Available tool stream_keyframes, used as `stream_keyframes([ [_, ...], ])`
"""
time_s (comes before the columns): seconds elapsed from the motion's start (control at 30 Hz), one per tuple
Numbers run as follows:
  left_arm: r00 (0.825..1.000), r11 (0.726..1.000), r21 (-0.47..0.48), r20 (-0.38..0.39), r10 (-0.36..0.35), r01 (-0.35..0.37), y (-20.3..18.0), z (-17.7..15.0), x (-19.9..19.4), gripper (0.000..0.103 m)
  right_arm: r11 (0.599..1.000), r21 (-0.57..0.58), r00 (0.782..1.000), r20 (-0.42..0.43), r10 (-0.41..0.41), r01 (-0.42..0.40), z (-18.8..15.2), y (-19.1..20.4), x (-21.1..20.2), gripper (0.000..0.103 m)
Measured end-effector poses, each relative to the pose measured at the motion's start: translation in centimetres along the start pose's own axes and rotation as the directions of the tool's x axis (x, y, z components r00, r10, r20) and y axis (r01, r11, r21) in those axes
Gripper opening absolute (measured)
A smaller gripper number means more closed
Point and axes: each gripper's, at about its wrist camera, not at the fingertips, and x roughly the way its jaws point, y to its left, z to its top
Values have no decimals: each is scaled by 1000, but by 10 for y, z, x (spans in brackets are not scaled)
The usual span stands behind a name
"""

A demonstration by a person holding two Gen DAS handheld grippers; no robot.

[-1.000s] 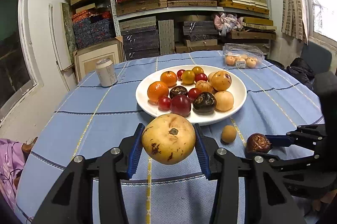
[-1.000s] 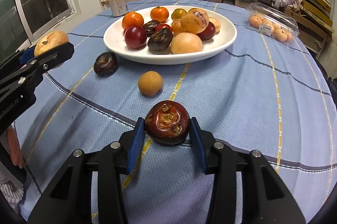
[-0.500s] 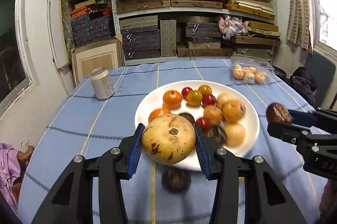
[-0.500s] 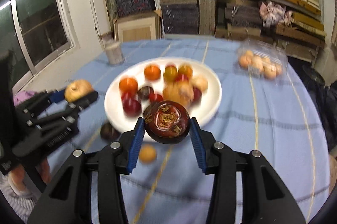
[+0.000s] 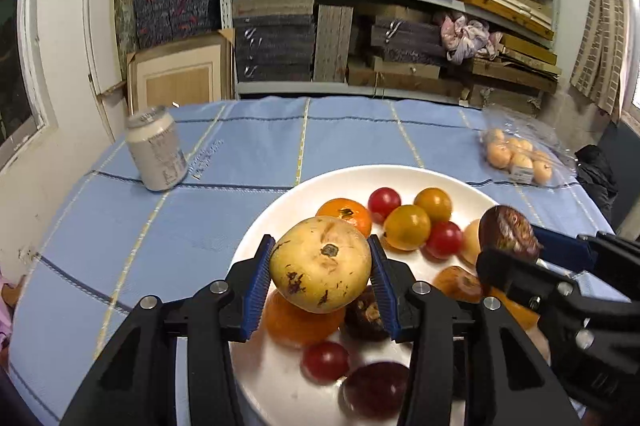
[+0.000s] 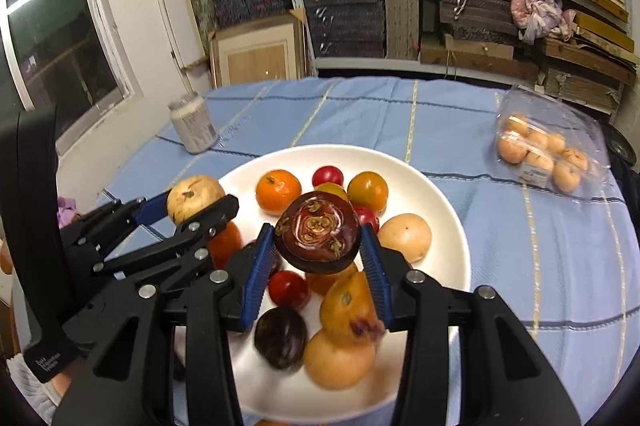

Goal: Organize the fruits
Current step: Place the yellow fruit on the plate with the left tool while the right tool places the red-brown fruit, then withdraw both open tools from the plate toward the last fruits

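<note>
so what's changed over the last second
Both grippers moved forward from over the cloth to above the plate. The left gripper carried the yellow fruit, the right gripper lifted the dark fruit off the cloth. Nothing was let go; both grips are unchanged. The can and fruit pack stayed put.

Blue-clothed table (image 5: 248, 149) with white plate (image 5: 256, 238), pale can (image 5: 157, 153) and clear fruit pack (image 5: 520, 155).
</note>
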Motion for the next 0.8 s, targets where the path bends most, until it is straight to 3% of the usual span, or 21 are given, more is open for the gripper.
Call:
stream_keyframes([
  [0.17,1000,1000,0,-1,-17,17,3,-4,10,48,1000,-9,1000,-2,7,-7,-5,-2,15,44],
  [0.2,1000,1000,2,0,-16,16,3,-4,9,49,1000,-9,1000,-2,8,-8,-5,-3,14,49],
  [0.23,1000,1000,1,9,-9,9,4,-3,7,59,1000,-2,1000,1,8,-8,-4,-4,13,52],
  [0.27,1000,1000,-6,18,-1,1,5,-2,5,78,1000,19,1000,22,11,-11,-2,-8,7,61],
  [0.3,999,1000,-21,33,10,-9,9,-1,1,86,999,34,999,41,16,-17,-1,-12,1,69],
  [0.33,998,999,-49,61,17,-14,14,1,-7,94,998,51,998,65,20,-24,1,-15,-8,69],
  [0.43,994,994,-105,105,22,-11,27,8,-31,95,993,97,981,191,42,-61,12,-19,-57,71],
  [0.5,992,992,-127,121,28,-12,33,12,-47,96,987,117,951,303,66,-106,13,-19,-101,97],
  [0.57,989,991,-132,143,34,-15,35,8,-68,99,984,121,921,382,74,-130,7,-18,-132,98],
  [0.73,980,993,-57,166,111,-102,25,-39,-108,99,983,131,906,419,61,-127,-34,-12,-161,98],
  [0.8,980,992,-45,153,127,-122,22,-63,-120,99,983,146,915,402,40,-107,-61,-12,-156,98],
])
